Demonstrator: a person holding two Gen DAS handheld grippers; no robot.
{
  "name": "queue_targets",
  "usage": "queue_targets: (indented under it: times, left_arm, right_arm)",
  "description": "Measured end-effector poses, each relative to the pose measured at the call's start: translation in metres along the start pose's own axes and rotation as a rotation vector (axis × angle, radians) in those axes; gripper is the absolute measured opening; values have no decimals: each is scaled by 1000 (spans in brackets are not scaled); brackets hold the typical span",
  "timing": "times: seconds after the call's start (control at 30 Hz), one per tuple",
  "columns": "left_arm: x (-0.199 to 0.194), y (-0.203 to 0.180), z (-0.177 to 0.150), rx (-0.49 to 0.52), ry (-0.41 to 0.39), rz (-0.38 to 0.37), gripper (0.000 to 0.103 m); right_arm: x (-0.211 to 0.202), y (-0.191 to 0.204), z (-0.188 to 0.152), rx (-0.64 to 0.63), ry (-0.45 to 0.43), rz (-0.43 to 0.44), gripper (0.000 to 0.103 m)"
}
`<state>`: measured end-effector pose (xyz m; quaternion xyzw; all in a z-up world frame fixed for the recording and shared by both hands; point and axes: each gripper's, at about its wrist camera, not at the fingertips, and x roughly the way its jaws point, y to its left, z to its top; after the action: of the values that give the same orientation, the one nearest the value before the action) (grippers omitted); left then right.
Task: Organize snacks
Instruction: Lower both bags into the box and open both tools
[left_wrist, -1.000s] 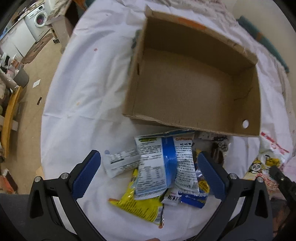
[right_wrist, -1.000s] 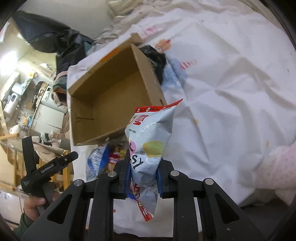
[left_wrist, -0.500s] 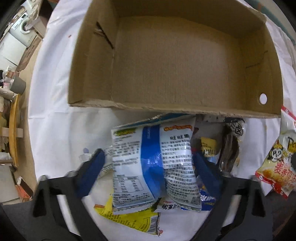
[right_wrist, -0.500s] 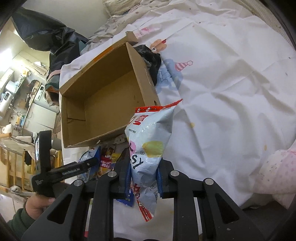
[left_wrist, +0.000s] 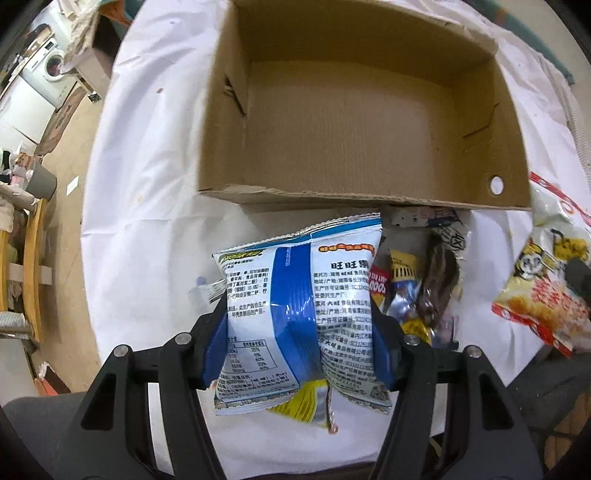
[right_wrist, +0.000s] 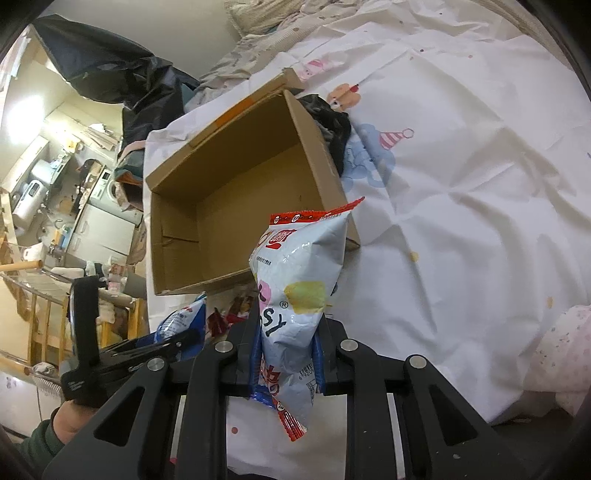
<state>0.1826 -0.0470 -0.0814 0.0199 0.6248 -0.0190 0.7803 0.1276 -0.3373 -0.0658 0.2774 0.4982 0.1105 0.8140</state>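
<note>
Pinching the blue bag in my left gripper and the chips in my right gripper, with the box dead ahead of the left, which looks nearer.

Both wrist views look down closely, sharing the cardboard box.

White-sheeted bed under cardboard box and loose snack packets.
</note>
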Motion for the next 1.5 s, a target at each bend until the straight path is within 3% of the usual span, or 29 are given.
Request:
queue_targets:
  times: [0.13, 0.27, 0.5, 0.8, 1.03, 1.3, 1.43, 1.5]
  left_arm:
    - [-21, 2, -10, 16, -56, -13, 60]
    - [-54, 8, -10, 27, -168, 10, 60]
    - [-92, 9, 16, 63, -333, 10, 60]
    - [-98, 8, 64, 63, -422, -11, 60]
    - [-67, 0, 92, 38, -427, -14, 60]
    - [-15, -7, 96, 84, -421, 42, 60]
    - [-8, -8, 101, 54, -361, -35, 60]
    - [-10, -14, 100, 77, -395, 14, 60]
  right_arm:
    - [-6, 6, -2, -14, -20, 31, 23]
    - [-17, 12, -1, -25, -69, 56, 23]
    - [-35, 36, 20, -73, -149, 72, 23]
    - [-36, 59, 79, -113, -251, 123, 23]
    - [8, 55, 111, -112, -188, 124, 23]
    - [74, 36, 103, -77, -48, 84, 23]
    - [92, 42, 98, -128, 0, 27, 23]
    - [99, 43, 98, -135, 26, 23, 23]
